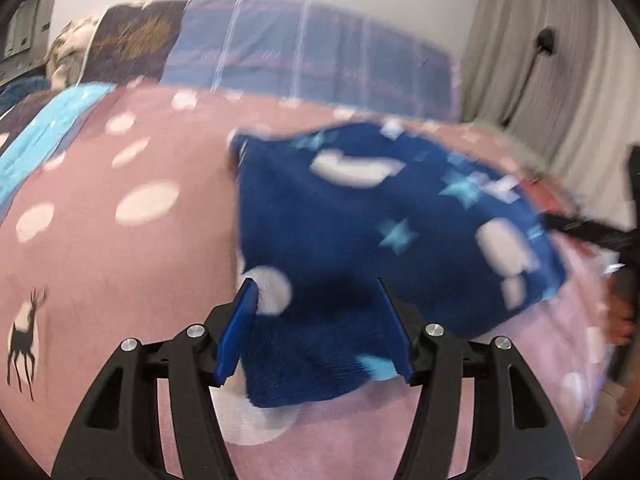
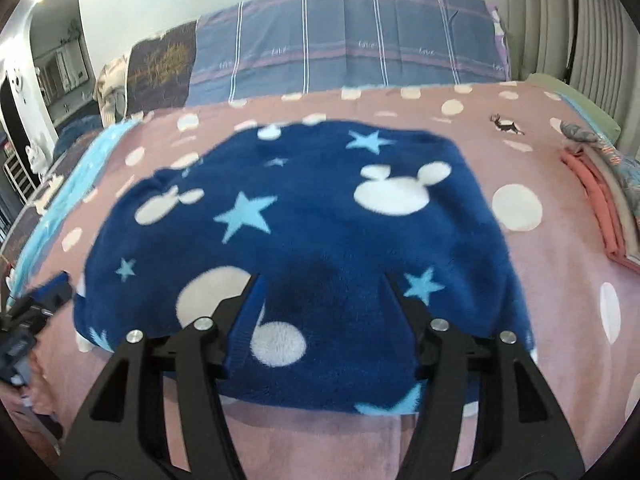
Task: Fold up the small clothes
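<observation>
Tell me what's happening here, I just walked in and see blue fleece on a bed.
A person is folding a navy fleece garment with stars and mouse heads on a pink dotted blanket, one claw per hand. The left claw and right claw both stand open over its near edge, gripping nothing. Folded clothes lie stacked at the right.

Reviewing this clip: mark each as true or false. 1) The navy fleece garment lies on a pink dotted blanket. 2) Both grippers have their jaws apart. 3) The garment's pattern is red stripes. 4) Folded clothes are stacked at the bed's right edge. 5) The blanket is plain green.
1) True: the navy fleece garment lies on the pink dotted blanket.
2) True: the left gripper and the right gripper are open, pads off the fleece.
3) False: it shows stars and white mouse-head shapes.
4) True: folded clothes lie there.
5) False: pink with white dots.
</observation>
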`<state>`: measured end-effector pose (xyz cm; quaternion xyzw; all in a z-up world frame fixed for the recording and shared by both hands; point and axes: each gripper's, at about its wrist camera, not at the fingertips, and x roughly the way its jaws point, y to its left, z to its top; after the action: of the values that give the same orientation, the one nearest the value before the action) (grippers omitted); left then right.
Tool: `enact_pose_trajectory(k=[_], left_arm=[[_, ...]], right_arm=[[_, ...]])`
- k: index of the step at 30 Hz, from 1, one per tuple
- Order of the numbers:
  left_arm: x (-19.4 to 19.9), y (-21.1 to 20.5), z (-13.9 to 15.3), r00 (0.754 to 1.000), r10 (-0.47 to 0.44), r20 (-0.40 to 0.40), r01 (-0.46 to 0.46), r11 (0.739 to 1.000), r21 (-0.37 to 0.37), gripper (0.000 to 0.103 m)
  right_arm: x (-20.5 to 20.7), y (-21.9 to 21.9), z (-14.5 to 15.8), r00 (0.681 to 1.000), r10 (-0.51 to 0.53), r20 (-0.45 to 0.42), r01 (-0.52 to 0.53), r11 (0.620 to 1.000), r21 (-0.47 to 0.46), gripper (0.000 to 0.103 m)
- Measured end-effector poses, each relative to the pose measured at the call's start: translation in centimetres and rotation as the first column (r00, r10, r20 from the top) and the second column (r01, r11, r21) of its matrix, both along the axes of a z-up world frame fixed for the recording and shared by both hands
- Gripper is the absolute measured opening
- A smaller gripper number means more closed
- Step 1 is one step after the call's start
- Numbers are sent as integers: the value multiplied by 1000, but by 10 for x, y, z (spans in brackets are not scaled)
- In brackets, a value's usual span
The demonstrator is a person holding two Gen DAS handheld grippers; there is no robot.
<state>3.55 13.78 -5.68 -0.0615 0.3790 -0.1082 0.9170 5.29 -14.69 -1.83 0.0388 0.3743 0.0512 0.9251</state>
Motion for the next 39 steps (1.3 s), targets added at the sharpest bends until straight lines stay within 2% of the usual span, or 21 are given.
enact_pose_trajectory(k=[2, 4, 7, 9, 11, 13, 15, 17, 19, 21, 23, 24, 25, 26, 27, 29, 31, 33, 36, 38, 39], left_arm=[[5, 3, -11, 998, 26, -50, -26, 1000, -9, 72], [7, 13, -15, 996, 38, -79, -46, 995, -91, 73], [6, 18, -18, 996, 37, -85, -47, 991, -124, 74], [4, 17, -19, 996, 34, -79, -44, 992, -120, 75], [3, 15, -20, 997, 35, -74, -44, 993, -113, 76], [2, 15, -20, 997, 37, -74, -45, 992, -116, 76], [3, 16, -21, 996, 36, -80, -46, 992, -121, 76], [4, 15, -21, 996, 35, -78, -44, 992, -114, 76], [3, 14, -21, 996, 35, -77, -44, 993, -110, 76], [3, 14, -21, 996, 36, -76, -45, 993, -112, 76], [2, 15, -21, 996, 38, -76, -46, 992, -115, 77], [2, 15, -21, 997, 36, -75, -45, 992, -119, 77], [1, 15, -22, 997, 36, -75, -45, 991, -124, 77], [1, 16, -22, 996, 36, -76, -45, 991, -126, 77], [1, 17, -22, 996, 35, -76, -45, 990, -131, 77], [4, 19, -23, 996, 31, -85, -43, 989, -143, 78], [4, 18, -23, 996, 29, -84, -41, 989, -139, 78], [4, 18, -23, 996, 30, -83, -41, 990, -137, 78], [5, 20, -24, 996, 28, -81, -40, 988, -148, 78], [5, 21, -24, 996, 27, -81, -39, 987, -154, 78], [5, 21, -24, 997, 23, -80, -35, 986, -160, 80]], right_arm=[[-2, 1, 0, 1000, 12, -10, -11, 1000, 24, 70], [-10, 1, -1, 1000, 15, 7, -15, 999, 31, 70], [-20, 13, -3, 997, 63, 43, -63, 998, 3, 70], [-13, 21, -20, 996, 82, -33, -82, 997, 1, 70], [0, 23, -64, 975, 68, -210, -62, 998, 32, 67], [-6, 25, -71, 985, 63, -163, -63, 998, 7, 67], [-9, 27, -64, 980, 55, -191, -57, 998, -4, 67], [-4, 21, -54, 975, 39, -220, -28, 998, 51, 57], [7, 20, -29, 984, 49, -173, -29, 993, 116, 41], [19, 31, -3, 997, 43, -57, -38, 996, 77, 41], [37, 39, 1, 999, 34, -11, -34, 998, 46, 41], [53, 42, -12, 998, 28, -64, -27, 999, 25, 41], [72, 43, -41, 980, 20, -198, -17, 1000, 19, 42], [78, 39, -58, 970, 20, -242, -11, 999, 39, 43], [75, 38, -67, 979, 21, -203, -12, 999, 42, 42], [68, 46, -57, 980, 26, -196, -30, 999, -16, 43], [76, 43, -42, 972, 11, -236, 0, 999, 45, 44], [91, 43, -12, 983, 36, -180, -9, 989, 148, 44], [127, 53, 16, 999, 9, -53, -7, 999, 42, 50], [165, 52, 2, 996, -8, -93, 12, 999, 38, 51], [192, 50, -23, 984, -33, -175, 35, 999, 11, 51]])
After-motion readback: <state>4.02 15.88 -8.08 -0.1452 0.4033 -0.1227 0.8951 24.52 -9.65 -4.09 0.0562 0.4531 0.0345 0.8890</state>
